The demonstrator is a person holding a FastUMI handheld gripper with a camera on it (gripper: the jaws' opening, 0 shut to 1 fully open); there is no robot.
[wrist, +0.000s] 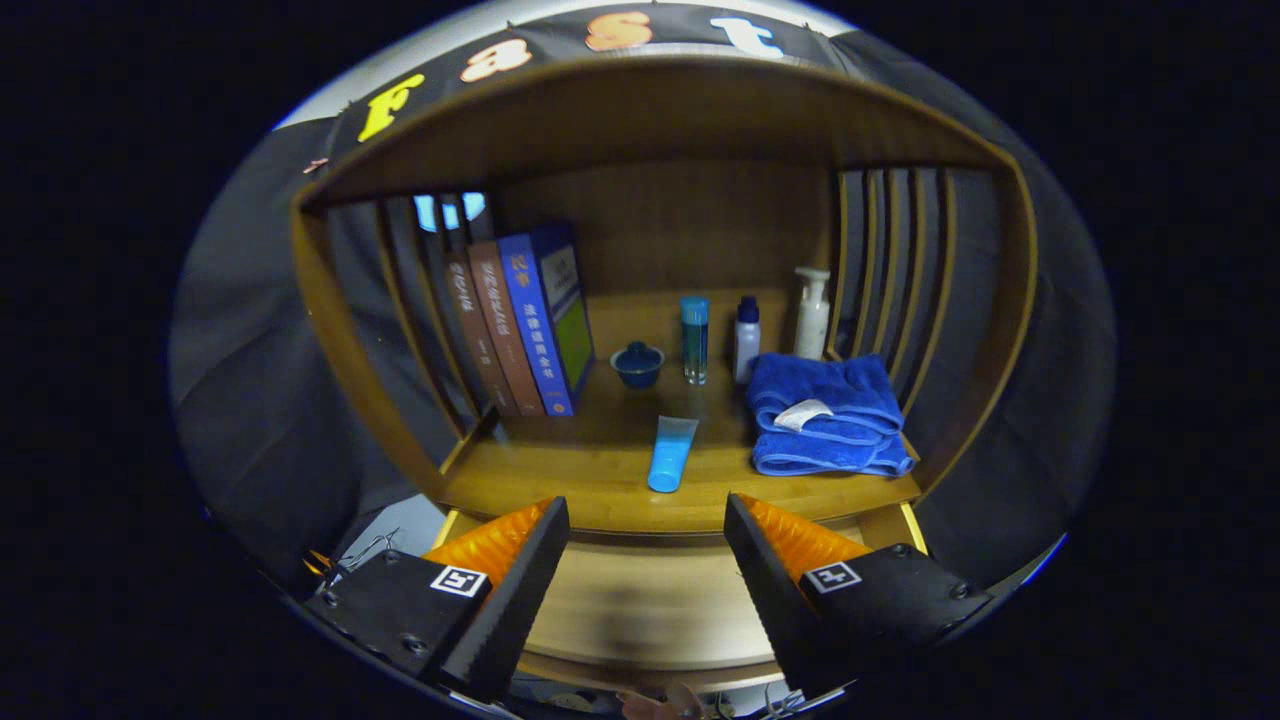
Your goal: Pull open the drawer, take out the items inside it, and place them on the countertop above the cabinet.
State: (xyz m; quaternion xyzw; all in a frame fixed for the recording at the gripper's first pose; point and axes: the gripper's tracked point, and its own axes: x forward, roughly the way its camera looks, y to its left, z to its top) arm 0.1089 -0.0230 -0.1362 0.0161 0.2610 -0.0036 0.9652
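Note:
My gripper [645,560] stands open above the pulled-out wooden drawer [650,600], with nothing between its fingers. Between and below the fingers shows the drawer's bare wooden bottom; its front part is hidden behind the fingers. Just beyond the fingertips runs the countertop [560,480] of the cabinet. A light blue tube [670,452] lies on the countertop near its front edge, straight ahead of the gap between my fingers.
On the countertop stand several upright books [520,325] at the left, a small blue lidded cup [637,364], a slim teal bottle [694,338], a small bottle [747,338], a white pump bottle [812,312] and a folded blue towel [825,412] at the right. Slatted side walls enclose the shelf.

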